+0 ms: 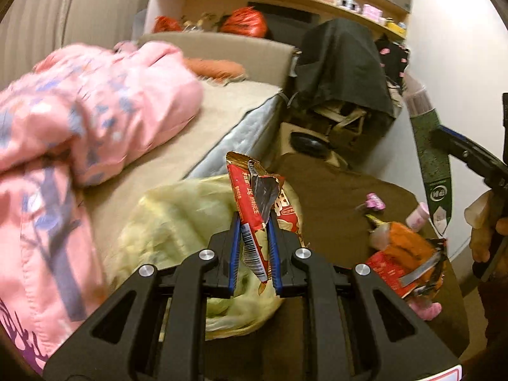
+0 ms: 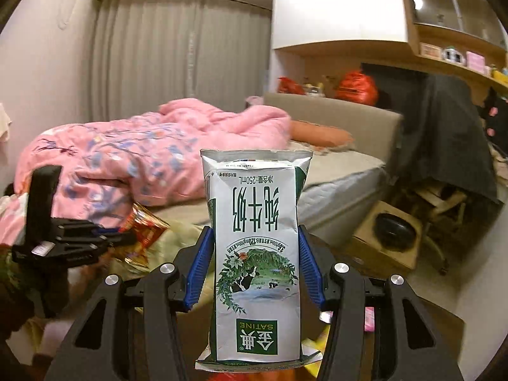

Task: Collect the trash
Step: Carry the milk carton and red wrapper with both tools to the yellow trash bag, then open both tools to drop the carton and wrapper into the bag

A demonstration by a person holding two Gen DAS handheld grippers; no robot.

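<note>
- Nearest the right wrist camera, a flattened silver-and-green milk carton (image 2: pixel 255 254) stands clamped between the blue-padded fingers of the right claw (image 2: pixel 254 263), gripped across its narrow width so the flat printed face shows.
- Its long axis runs from 6 to 12 o'clock in that view, the print is upside down, and the crimped end points up to 12.
- Close to the left wrist camera, the left claw (image 1: pixel 252 247) is pinched together on a crumpled red snack wrapper (image 1: pixel 254 209); thin foil needs a nearly closed grip.
- That wrapper's long axis runs up the view and leans toward 11 o'clock, torn end uppermost.
- Directly beneath it, from 6 to 9 o'clock, lies a pale yellow plastic bag (image 1: pixel 177 222), probably the collecting bag, which would explain why the wrapper hangs over it.
- At 4 o'clock in the left view a crushed orange-and-red snack packet (image 1: pixel 409 263) lies on a brown blanket (image 1: pixel 333 190), not yet gathered.
- A pink floral quilt (image 2: pixel 127 158) is heaped on the bed (image 2: pixel 343 174) at 10 o'clock in the right view.
- Both pieces are carried in the air, each hand taking one, so I'd judge collecting is well under way.
</note>
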